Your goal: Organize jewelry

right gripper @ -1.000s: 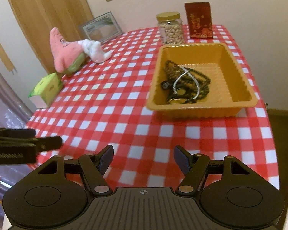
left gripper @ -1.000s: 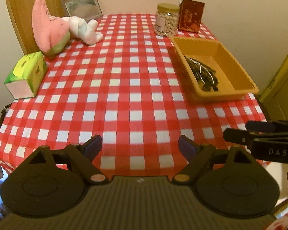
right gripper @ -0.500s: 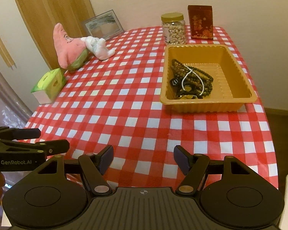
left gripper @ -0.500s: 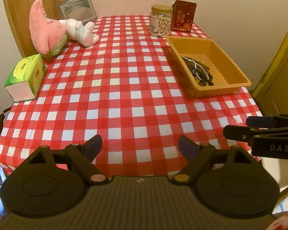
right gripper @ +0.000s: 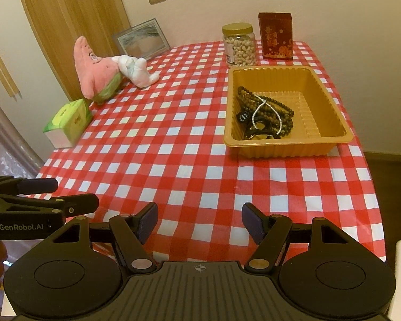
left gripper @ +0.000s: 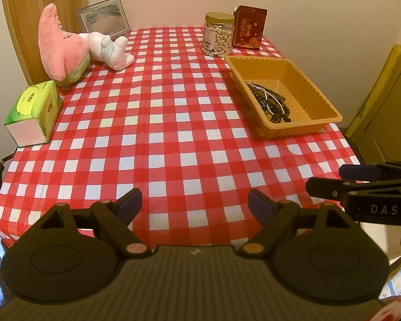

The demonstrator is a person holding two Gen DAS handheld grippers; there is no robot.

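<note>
Both the left gripper (left gripper: 195,204) and right gripper (right gripper: 199,220) hover open and empty; jewelry (right gripper: 263,113) already lies heaped in the tray (right gripper: 331,112), seemingly done

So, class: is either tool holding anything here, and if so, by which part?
Nothing is held. The left tool and right tool are both open and empty; the jewelry lies in the orange tray.

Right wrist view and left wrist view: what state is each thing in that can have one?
Left tongs: open, empty.
Right tongs: open, empty.
Orange plastic tray: upright, holding jewelry.
Dark bead strands and silver chain: heaped together in the tray.
Clear nut jar with gold lid: lid on, upright.
Red box: standing.
Pink star plush: lying down.
Green tissue box: lying flat.
</note>
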